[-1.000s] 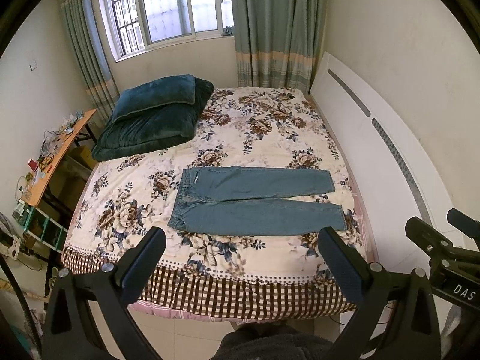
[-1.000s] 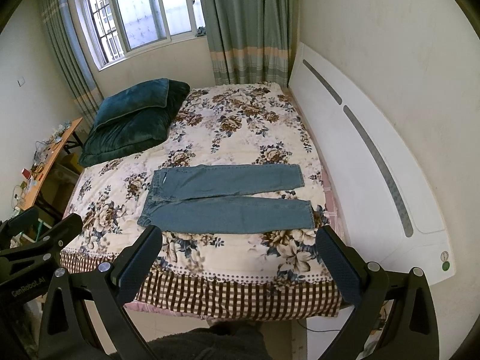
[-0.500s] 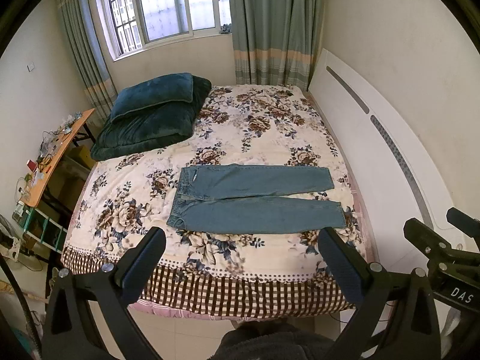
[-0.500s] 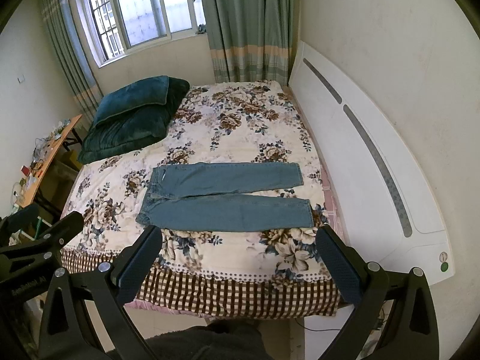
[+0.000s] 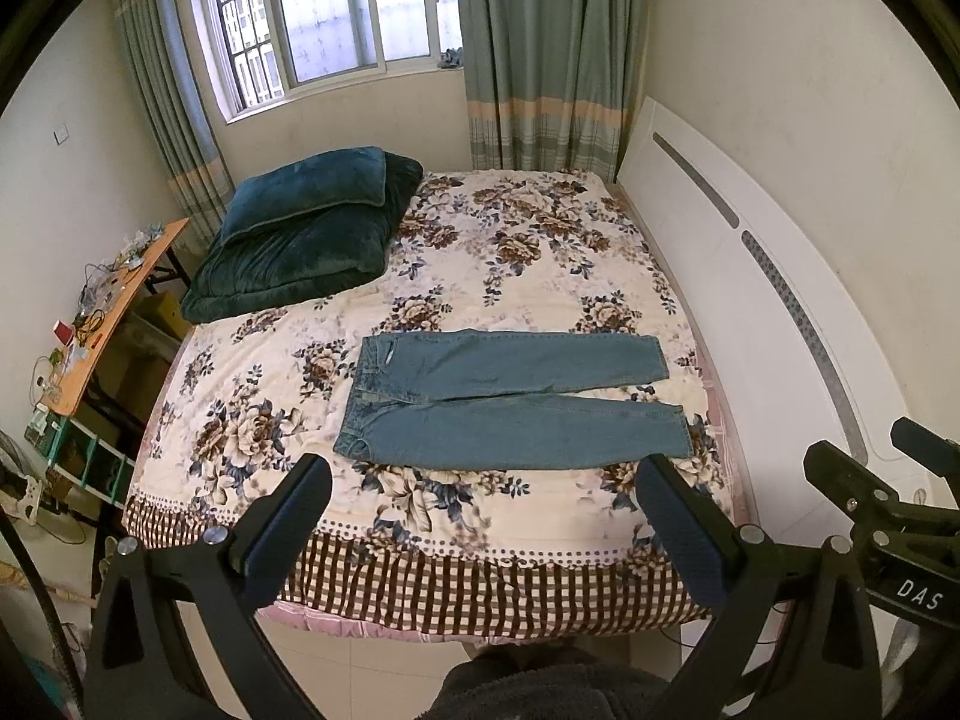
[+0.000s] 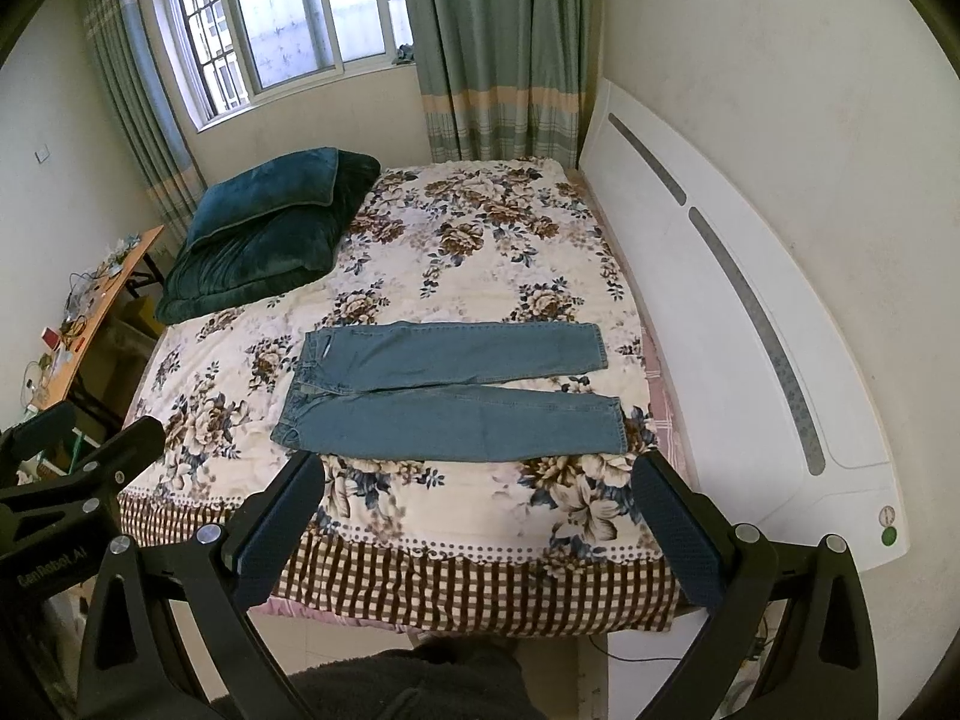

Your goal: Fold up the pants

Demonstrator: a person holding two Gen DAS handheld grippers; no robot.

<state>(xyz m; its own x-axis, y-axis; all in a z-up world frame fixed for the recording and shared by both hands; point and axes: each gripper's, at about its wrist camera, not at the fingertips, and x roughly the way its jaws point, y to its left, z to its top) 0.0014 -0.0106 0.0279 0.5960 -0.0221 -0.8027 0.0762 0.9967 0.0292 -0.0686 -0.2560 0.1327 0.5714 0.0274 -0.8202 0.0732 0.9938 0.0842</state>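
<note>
Blue jeans (image 5: pixel 510 402) lie flat on the floral bedspread (image 5: pixel 492 252), waist to the left, both legs spread apart and pointing right; they also show in the right wrist view (image 6: pixel 450 396). My left gripper (image 5: pixel 486 516) is open and empty, held above the near edge of the bed, short of the jeans. My right gripper (image 6: pixel 480 516) is open and empty, also above the near bed edge. Each gripper shows at the edge of the other's view.
Two dark green pillows (image 5: pixel 306 234) are stacked at the far left of the bed. A white headboard (image 5: pixel 774 300) runs along the right side. A cluttered wooden desk (image 5: pixel 108 306) stands left of the bed. A window with curtains is at the back.
Both grippers have drifted slightly forward toward the bed, so the jeans sit a little higher in view. The jeans have not moved.
</note>
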